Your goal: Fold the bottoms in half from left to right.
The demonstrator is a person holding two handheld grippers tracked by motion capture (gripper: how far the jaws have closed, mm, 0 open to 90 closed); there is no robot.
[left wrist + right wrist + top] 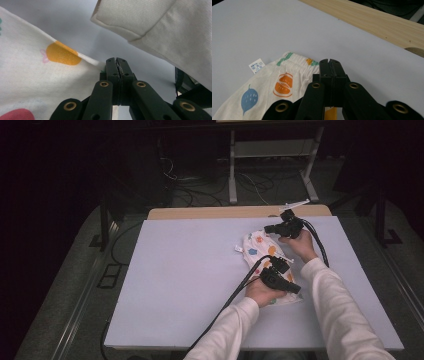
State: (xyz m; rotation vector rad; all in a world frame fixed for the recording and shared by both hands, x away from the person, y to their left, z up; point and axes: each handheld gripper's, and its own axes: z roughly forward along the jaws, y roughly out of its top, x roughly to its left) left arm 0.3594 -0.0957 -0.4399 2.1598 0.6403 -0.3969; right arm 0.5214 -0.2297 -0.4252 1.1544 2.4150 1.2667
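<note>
A white child's garment (pixel 260 251) printed with orange, blue and red fruit lies crumpled on the pale table top (pixel 190 270), right of centre. My left gripper (pixel 297 289) sits at its near right corner. In the left gripper view the jaws (pixel 117 60) are shut, with the cloth's corner (pixel 50 72) drawn into them. My right gripper (pixel 267 228) is at the far end, shut where the elastic waistband (pixel 294 60) meets the jaws (pixel 329 61). A white label (pixel 257 65) sticks out of the waistband.
A white sleeve (pixel 162 27) of the person's right arm crosses just beyond my left gripper. A bare wooden strip (pixel 374 20) runs along the table's far edge. Cables (pixel 225 305) trail from both grippers, and a desk frame (pixel 232 165) stands on the floor behind.
</note>
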